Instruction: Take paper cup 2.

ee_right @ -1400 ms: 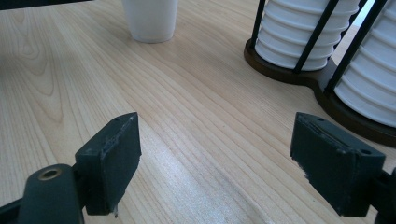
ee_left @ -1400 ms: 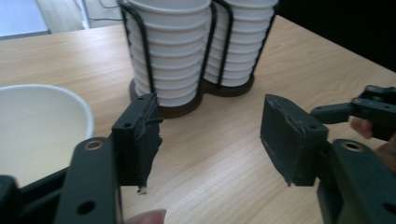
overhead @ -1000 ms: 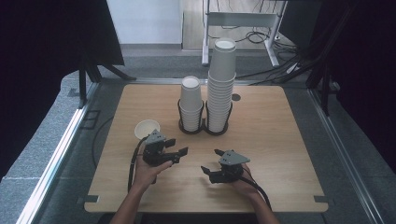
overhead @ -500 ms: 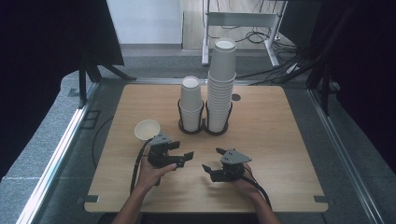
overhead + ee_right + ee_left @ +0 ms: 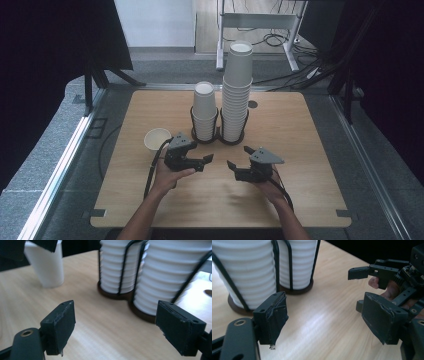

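A single white paper cup (image 5: 157, 138) stands upright on the wooden table (image 5: 300, 130), left of a black wire holder (image 5: 218, 136). The holder carries a short stack of cups (image 5: 204, 107) and a tall stack (image 5: 236, 90). My left gripper (image 5: 206, 161) hovers right of the lone cup and points toward the right one. Its jaws have just been opening, and in the left gripper view (image 5: 327, 320) nothing is between them. My right gripper (image 5: 240, 157) faces it, open and empty (image 5: 120, 327). The lone cup (image 5: 48, 265) and both stacks (image 5: 140, 270) lie beyond its jaws.
The table is bare wood in front of and beside the holder, with a small round hole (image 5: 252, 104) at the back. Black frame posts (image 5: 89, 85) and cables (image 5: 280, 25) surround it. Grey floor lies past the edges.
My left gripper moved right, away from the lone cup, and its jaws parted. The right gripper lifted and shifted a little toward the holder. The cup stayed put.
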